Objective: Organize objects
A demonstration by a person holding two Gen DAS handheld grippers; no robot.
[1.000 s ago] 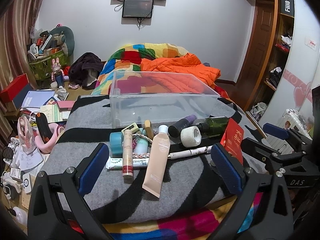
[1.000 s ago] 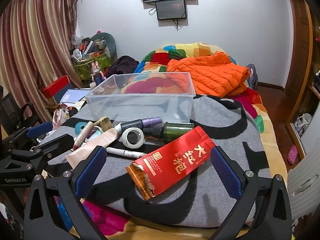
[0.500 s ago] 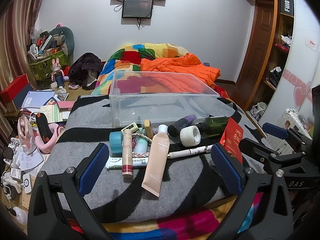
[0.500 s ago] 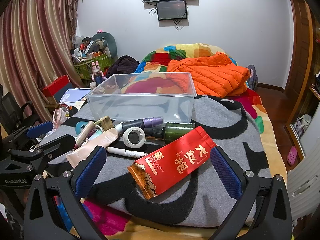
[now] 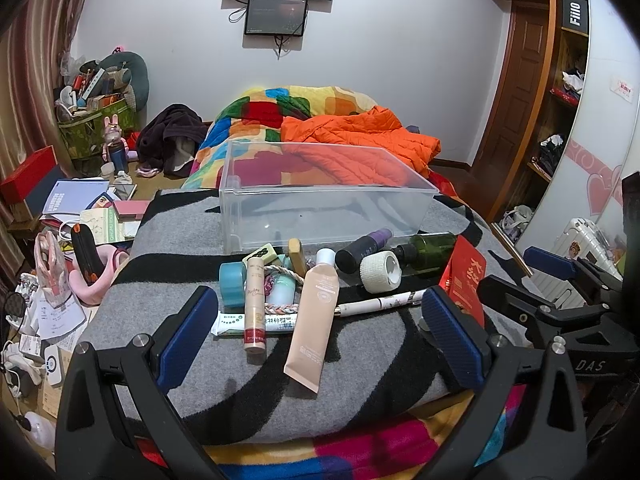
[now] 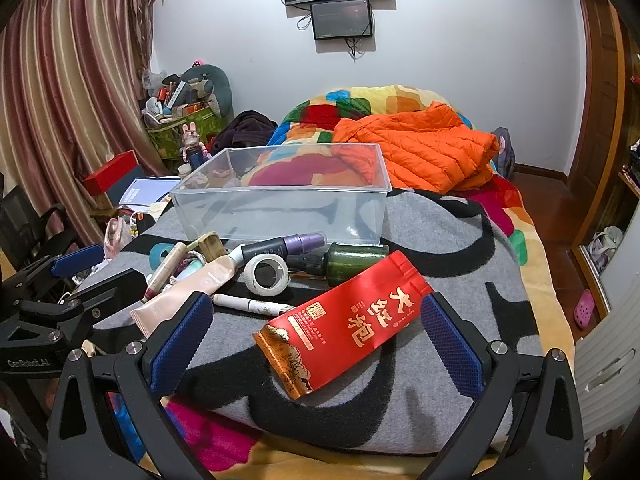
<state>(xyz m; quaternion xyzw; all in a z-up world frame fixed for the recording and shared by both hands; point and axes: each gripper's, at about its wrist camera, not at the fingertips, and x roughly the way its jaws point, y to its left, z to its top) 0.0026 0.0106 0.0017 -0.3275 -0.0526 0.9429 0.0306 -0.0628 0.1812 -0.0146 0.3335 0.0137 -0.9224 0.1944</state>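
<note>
Two tongs, both mine, both spread wide and holding nothing: my left tongs (image 5: 320, 328) hang just short of the cosmetics at the near edge of the grey blanket (image 5: 380, 364) on the bed, and my right tongs (image 6: 316, 340) sit low in front of the red foil pouch (image 6: 348, 320). Between my left fingers lies the beige squeeze tube (image 5: 314, 320), cap pointing away, with a slimmer pink-capped tube (image 5: 255, 306) beside it resting across a flat white and green packet (image 5: 256, 322). I judge the beige tube soft and light; squeezed mid-body it would buckle, so I would take it near the stiff shoulder under the white cap. The pouch looks light and crinkly, probably slick, and a bite across its narrow width near the middle seems safest. Beyond these a white pen (image 6: 250, 303) lies touching the pouch's corner, then a roll of white tape (image 6: 266, 274), a dark bottle with a purple cap (image 6: 280, 245) and a green bottle (image 6: 348, 262) on its side; the round bottles may roll if nudged. Behind everything stands the clear plastic bin (image 6: 280, 210), with nothing in it that I can see, which I take to be where these belong. Nothing is sorted yet.
</note>
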